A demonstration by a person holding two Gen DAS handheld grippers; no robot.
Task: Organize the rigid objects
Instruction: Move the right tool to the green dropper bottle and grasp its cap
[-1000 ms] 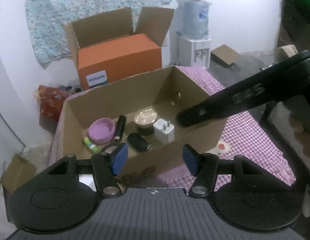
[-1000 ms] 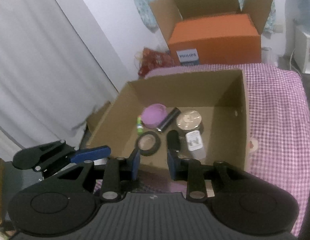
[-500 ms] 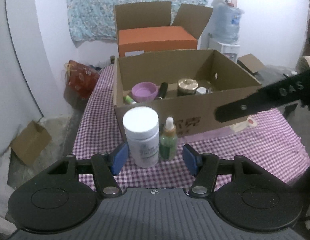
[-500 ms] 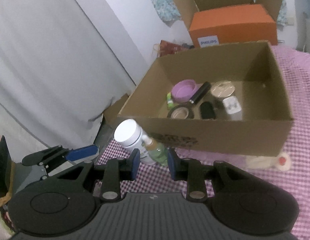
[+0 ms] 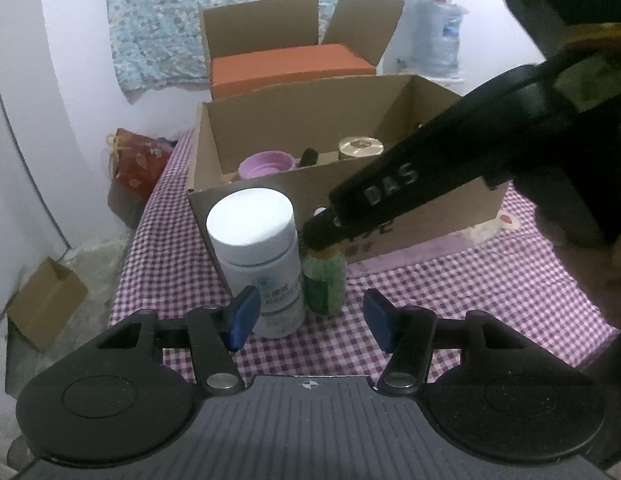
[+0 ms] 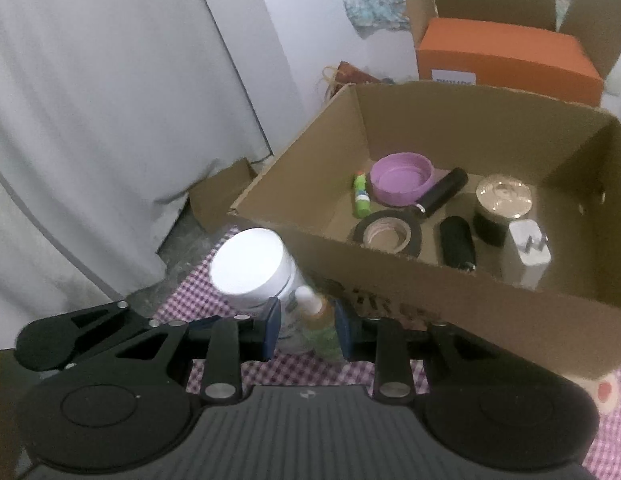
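Checkered purple counter (image 5: 490, 280) with a cardboard box (image 6: 470, 304) already filled: purple lid (image 6: 400, 178), tape roll (image 6: 388, 234), white charger (image 6: 526, 252), gold-lidded jar (image 6: 502, 196). Left outside, just before the box: white-capped bottle (image 5: 258, 264) and green dropper bottle (image 5: 323, 284), side by side. Left claw (image 5: 306, 316) wide but closing, nothing gripped; right claw (image 6: 306, 330) narrow around the dropper bottle, contact not clear.

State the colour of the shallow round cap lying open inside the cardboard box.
Light purple. The cap shows best in the right wrist view, beside the glue stick.

White jar (image 5: 257, 264), green bottle (image 5: 323, 282) upright (touching).
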